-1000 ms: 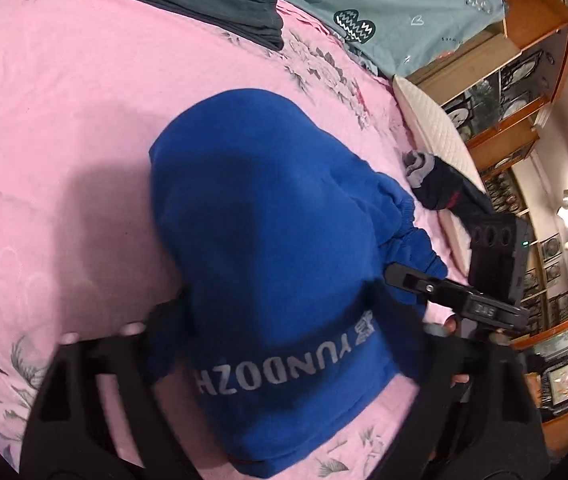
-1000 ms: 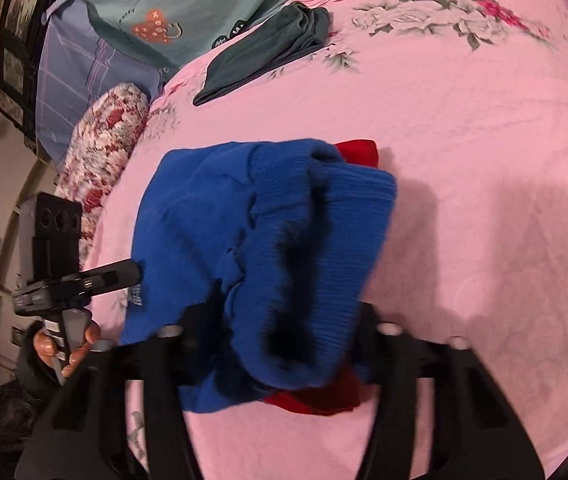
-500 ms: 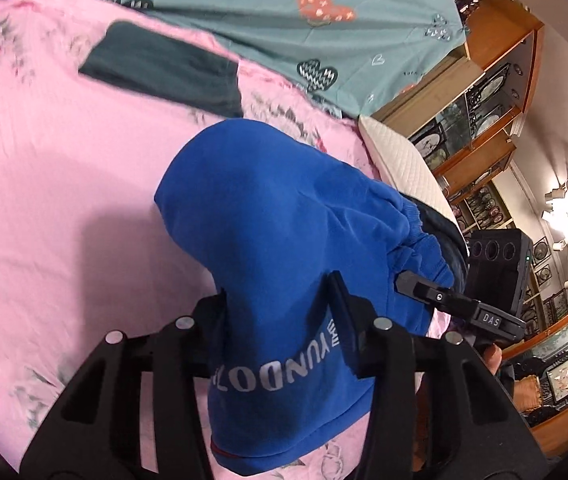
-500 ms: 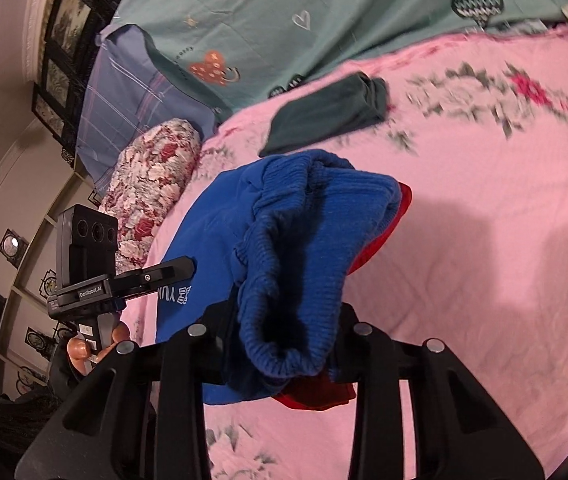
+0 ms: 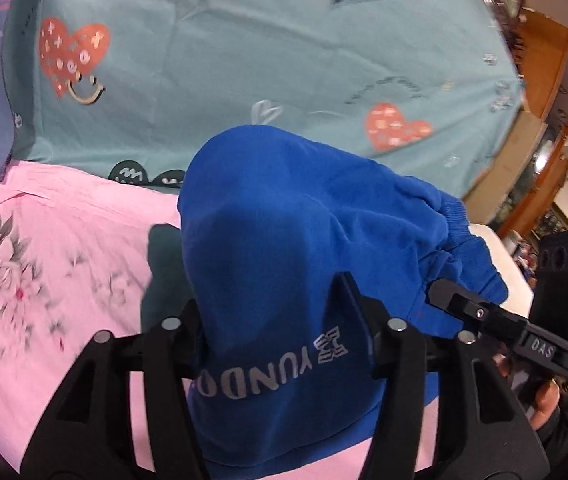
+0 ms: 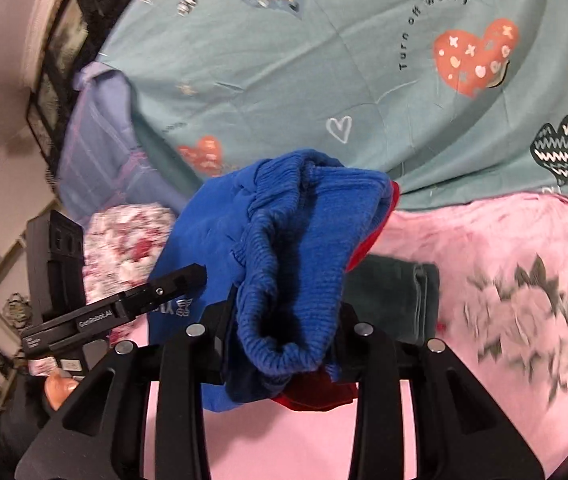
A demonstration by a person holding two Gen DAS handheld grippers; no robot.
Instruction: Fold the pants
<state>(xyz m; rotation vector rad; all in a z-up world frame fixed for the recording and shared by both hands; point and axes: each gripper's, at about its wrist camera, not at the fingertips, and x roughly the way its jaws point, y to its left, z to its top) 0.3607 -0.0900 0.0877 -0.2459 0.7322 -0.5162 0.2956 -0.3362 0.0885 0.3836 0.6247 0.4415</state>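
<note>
Folded blue pants (image 5: 284,248) were clamped by left gripper (image 5: 280,320) and right gripper (image 6: 284,320), lifted off the pink bedspread (image 5: 64,240); probably carried toward the dark folded garment (image 6: 396,296), so a level set-down was needed next.

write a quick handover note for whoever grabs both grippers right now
Left gripper: shut on the blue pants, at the printed lettering.
Right gripper: shut on the ribbed edge of the same pants, red lining showing.
The pants hang bunched between both grippers, above the pink floral sheet. A dark green folded garment lies on the sheet behind.
Done: pants picked up.
Left: lay them down and finish the fold.
</note>
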